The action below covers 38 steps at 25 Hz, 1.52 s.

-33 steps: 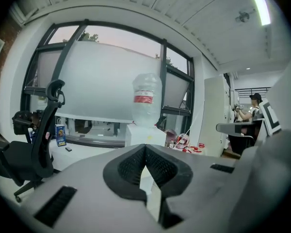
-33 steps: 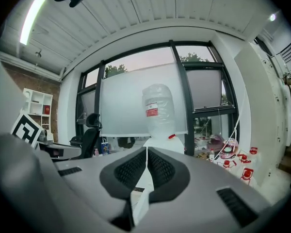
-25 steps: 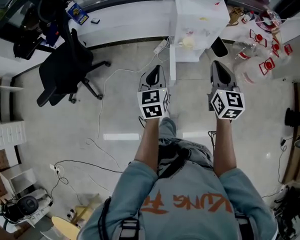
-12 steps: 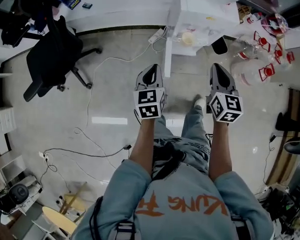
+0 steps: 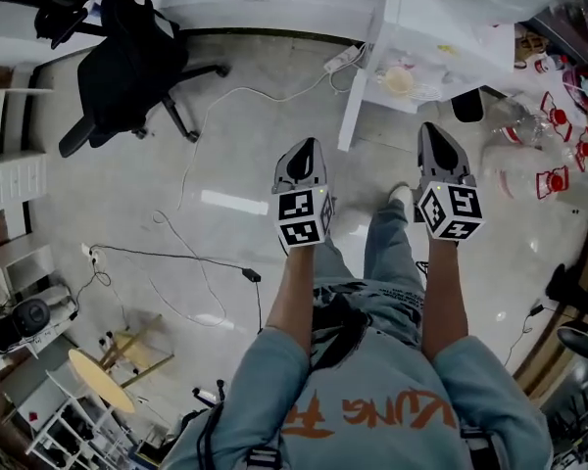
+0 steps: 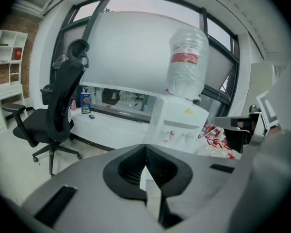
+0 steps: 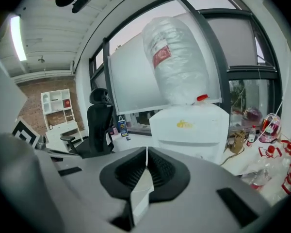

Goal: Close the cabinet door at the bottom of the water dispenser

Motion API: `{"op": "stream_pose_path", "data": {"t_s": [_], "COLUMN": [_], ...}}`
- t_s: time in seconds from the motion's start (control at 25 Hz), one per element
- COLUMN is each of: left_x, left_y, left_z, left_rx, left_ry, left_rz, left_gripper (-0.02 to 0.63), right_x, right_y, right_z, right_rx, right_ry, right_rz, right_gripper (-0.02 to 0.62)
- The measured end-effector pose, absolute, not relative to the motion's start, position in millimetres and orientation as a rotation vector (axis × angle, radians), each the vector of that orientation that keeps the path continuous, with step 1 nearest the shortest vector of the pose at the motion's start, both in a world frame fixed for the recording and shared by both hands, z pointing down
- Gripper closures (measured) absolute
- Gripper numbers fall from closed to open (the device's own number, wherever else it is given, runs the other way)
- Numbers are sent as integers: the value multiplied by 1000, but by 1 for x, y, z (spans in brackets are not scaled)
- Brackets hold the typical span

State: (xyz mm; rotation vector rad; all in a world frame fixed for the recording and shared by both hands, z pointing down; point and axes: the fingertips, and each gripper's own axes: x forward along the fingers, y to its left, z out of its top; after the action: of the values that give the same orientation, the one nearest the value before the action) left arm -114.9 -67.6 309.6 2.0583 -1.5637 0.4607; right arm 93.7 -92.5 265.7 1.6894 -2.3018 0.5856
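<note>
- Left gripper (image 5: 302, 155) and right gripper (image 5: 434, 137): both jaw pairs pressed together, nothing between them. I've brought both lower over the last second.
- Just beyond them, the cabinet door (image 5: 356, 101) still hangs open, untouched.
- Water dispenser (image 5: 441, 37) sits far right. I'm closing in, with the push still to come.

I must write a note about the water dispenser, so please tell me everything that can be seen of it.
The water dispenser is a white, boxy floor unit, plastic by its look, standing upright. A large clear bottle with a red label sits inverted on its top. Its front bears a small yellow mark above the taps. In the head view its bottom door juts open toward the person.
</note>
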Motion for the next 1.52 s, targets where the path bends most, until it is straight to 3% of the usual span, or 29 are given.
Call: {"op": "stream_pose_path", "data": {"t_s": [1.52], "left_x": [-115], "left_y": [-34], "left_z": [580], "left_rx": [2137], "left_ry": [-1305], "left_rz": [723], "left_gripper": [598], "right_x": [-8], "right_y": [-22], "right_z": [571], "right_rx": [1254], "right_ry": [-2229], "right_rz": [702], "right_gripper": [565]}}
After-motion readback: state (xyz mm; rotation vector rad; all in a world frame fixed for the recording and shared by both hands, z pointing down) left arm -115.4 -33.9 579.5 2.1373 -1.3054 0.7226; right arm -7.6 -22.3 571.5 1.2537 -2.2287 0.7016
